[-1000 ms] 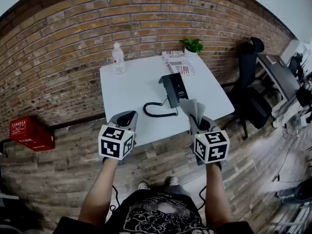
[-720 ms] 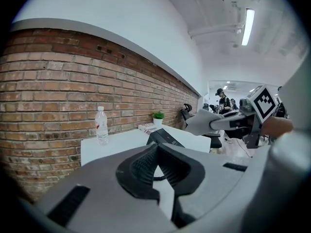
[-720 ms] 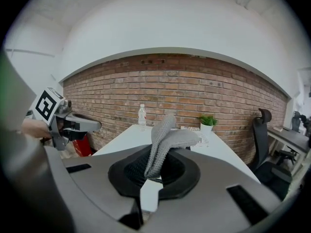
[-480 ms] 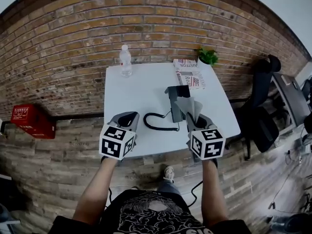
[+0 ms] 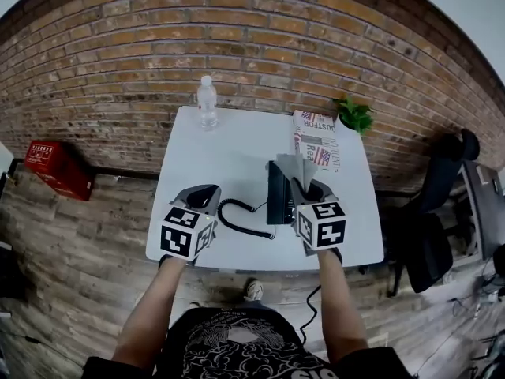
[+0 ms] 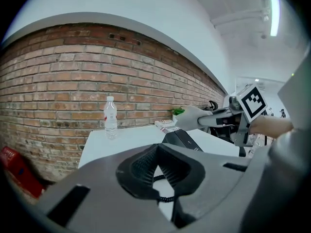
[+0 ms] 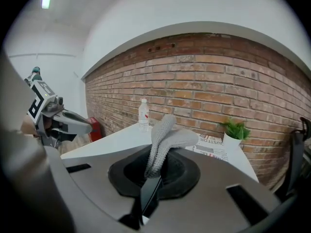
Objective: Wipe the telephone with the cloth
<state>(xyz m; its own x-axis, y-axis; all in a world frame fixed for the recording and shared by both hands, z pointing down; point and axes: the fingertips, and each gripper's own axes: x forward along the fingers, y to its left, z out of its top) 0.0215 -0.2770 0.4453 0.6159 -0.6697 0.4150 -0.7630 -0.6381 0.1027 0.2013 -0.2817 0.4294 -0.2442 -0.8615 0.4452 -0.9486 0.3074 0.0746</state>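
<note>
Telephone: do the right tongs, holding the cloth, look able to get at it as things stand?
Probably yes. The right tongs hold the cloth seemingly right over the telephone, with nothing between; the left tongs are off to the side.

The right gripper (image 5: 303, 190) has carried the cloth (image 5: 297, 169) forward — seemingly over the telephone (image 5: 276, 204).

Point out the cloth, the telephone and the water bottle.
cloth (image 7: 159, 145), right gripper view, its upright folded middle.
telephone (image 5: 278, 204), head view, left part of its black body.
water bottle (image 5: 207, 105), head view, middle of its clear body.
</note>
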